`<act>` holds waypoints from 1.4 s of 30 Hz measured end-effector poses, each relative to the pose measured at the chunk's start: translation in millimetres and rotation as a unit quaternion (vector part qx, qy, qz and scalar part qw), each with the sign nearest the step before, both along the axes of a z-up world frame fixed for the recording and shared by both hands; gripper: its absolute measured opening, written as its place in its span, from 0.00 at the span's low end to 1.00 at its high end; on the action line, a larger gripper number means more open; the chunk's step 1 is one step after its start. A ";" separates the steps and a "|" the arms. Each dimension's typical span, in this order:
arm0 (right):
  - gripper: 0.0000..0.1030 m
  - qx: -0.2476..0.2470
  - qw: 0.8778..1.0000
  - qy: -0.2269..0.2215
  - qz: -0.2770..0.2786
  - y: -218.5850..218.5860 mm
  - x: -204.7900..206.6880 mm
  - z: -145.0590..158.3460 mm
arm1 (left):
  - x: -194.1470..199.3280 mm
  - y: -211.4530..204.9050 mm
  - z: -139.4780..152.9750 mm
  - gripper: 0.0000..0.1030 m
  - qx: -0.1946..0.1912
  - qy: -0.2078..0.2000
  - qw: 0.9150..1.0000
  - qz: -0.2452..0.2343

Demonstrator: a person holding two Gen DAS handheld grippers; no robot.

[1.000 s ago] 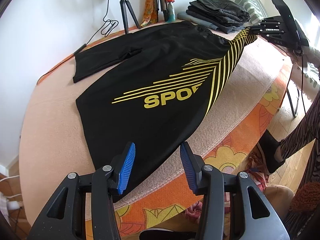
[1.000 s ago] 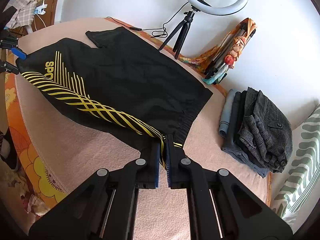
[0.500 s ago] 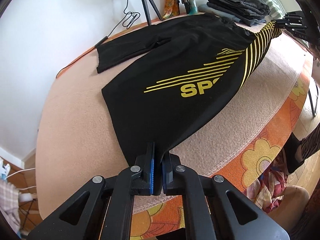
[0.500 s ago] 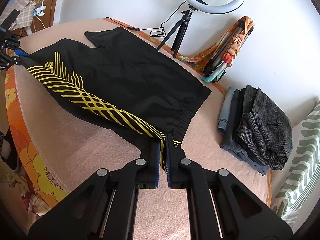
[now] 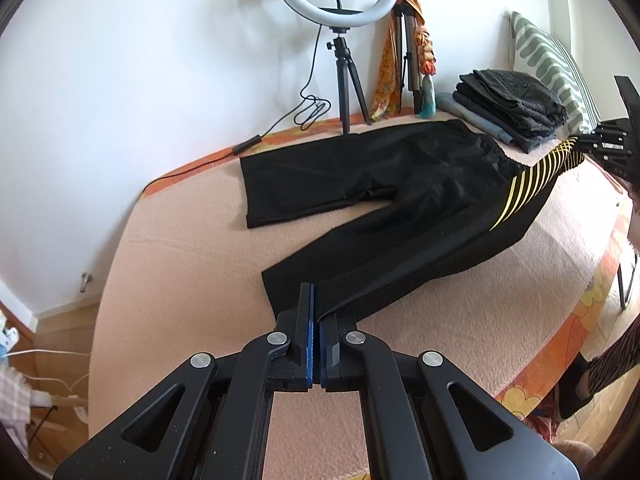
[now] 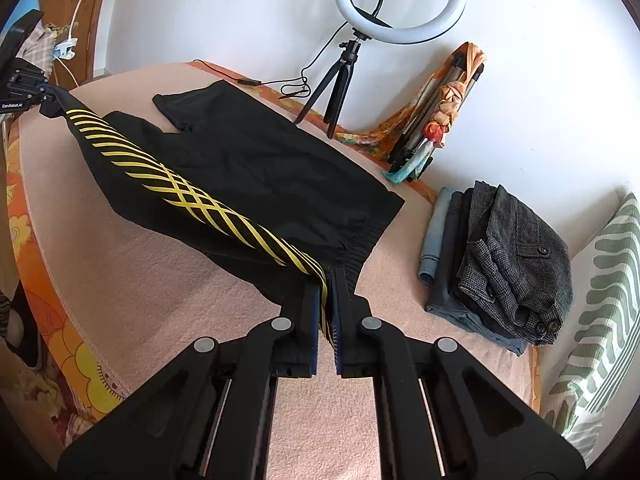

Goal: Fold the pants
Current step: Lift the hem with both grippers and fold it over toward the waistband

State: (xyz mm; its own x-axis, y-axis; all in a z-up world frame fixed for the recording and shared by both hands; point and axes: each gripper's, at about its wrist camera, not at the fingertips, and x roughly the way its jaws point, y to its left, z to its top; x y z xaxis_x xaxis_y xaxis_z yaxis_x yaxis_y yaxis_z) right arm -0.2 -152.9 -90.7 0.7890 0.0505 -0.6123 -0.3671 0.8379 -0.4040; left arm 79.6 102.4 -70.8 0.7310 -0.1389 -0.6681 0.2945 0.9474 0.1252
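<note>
Black pants (image 5: 400,184) with yellow stripes lie on the peach blanket (image 5: 180,280) — near leg lifted, edge taut.

Left gripper (image 5: 314,336) pinches the hem corner, right gripper (image 6: 328,312) the striped waistband corner. Soft, light, slack cloth — best held by hem and waist. Printed front faces away; its underside is hidden.

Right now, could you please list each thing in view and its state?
pants: near leg lifted, far leg flat on bed
left tongs: shut on the leg hem
right tongs: shut on the waistband
stack of clothes: folded, piled
ring light: standing upright on tripod
</note>
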 end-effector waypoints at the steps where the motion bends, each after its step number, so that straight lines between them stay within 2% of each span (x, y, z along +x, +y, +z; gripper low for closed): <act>1: 0.05 -0.001 1.000 -0.002 -0.001 0.9 2.3 2.4 | 5.5 2.1 3.8 0.00 -0.003 -0.004 1.000 0.003; 9: 0.05 0.012 1.000 -0.008 -0.002 2.4 36.5 28.7 | 61.2 12.6 24.0 0.00 -0.017 -0.031 0.999 0.013; 12: 0.05 -0.004 1.000 -0.007 -0.002 6.1 59.2 33.1 | 87.4 15.1 31.2 0.00 -0.016 -0.034 0.999 0.015; 19: 0.05 -0.046 0.999 0.001 -0.004 15.3 126.2 44.6 | 145.4 18.3 37.7 0.00 0.002 -0.038 0.999 0.015; 25: 0.04 -0.070 0.997 0.006 -0.011 14.3 195.8 53.7 | 199.6 19.0 25.2 0.00 0.022 -0.027 0.999 0.022; 36: 0.04 -0.099 0.994 0.046 -0.030 16.0 299.2 7.7 | 293.0 11.2 -24.6 0.00 0.071 0.037 0.996 0.028; 42: 0.04 -0.102 0.991 0.079 -0.041 11.7 339.1 -23.2 | 314.4 7.6 -51.6 0.00 0.077 0.071 0.994 0.026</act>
State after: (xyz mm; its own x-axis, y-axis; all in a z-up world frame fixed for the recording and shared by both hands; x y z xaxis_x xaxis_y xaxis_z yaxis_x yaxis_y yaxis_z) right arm 338.9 -141.2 -113.9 0.6789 -0.1465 -0.7195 -0.3736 0.7746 -0.5103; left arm 394.0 110.0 -122.3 0.6316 0.0078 -0.7753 0.2708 0.9348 0.2300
